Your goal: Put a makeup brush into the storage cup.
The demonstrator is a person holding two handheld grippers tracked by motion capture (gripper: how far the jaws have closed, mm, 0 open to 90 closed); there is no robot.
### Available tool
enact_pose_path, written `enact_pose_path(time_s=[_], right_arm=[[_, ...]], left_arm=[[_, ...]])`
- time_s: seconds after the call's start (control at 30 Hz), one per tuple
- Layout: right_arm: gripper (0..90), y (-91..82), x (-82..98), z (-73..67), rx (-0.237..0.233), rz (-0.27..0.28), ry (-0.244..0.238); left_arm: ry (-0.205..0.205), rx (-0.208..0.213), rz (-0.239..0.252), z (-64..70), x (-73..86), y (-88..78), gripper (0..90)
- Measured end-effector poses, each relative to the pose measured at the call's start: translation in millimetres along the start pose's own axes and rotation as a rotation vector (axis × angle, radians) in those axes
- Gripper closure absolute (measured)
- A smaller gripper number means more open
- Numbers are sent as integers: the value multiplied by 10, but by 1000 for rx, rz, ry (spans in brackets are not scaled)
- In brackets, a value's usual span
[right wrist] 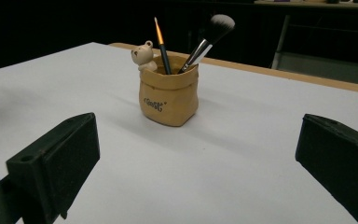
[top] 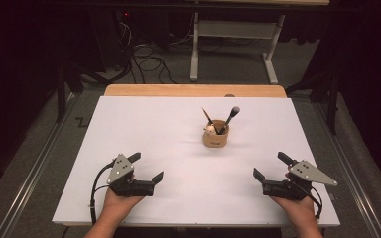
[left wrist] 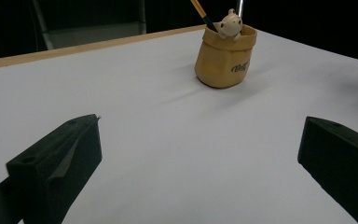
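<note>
Resting near the table's front edge, both tongs are idle and nothing has been picked up. The left gripper sits by the front-left corner with its jaws spread wide and empty, and the right gripper mirrors it by the front-right corner, jaws likewise spread with nothing between them. Well apart from both, a little toward the far edge and slightly right of the table's middle, stands the tan pouch-shaped holder, upright on the white surface. A small bear figure perches on its rim, and two things stand tilted inside it: a thin paintbrush with an orange tip and a fluffy makeup brush with a pale head. Each gripper view looks over bare white surface toward the holder, which suggests the work concerns it or the brushes. Judging by how things lie, the job has not begun: both brushes sit in the holder, untouched, and the whole reach, grasp and any moving of the brushes or the holder is left to do.
</note>
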State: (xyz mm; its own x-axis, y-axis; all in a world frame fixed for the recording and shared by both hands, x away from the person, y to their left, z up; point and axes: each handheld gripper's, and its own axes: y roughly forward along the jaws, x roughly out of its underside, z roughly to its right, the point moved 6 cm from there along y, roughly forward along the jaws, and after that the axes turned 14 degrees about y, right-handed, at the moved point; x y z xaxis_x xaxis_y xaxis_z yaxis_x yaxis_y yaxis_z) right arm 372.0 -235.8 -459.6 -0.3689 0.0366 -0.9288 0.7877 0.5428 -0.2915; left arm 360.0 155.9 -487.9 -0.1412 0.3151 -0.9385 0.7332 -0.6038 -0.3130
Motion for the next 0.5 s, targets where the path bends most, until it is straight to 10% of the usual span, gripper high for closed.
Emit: enact_pose_path(time_s=[0.5], right_arm=[[7, 12, 8, 8, 6, 5, 6]], left_arm=[[3, -15, 16, -20, -20, -21, 3]])
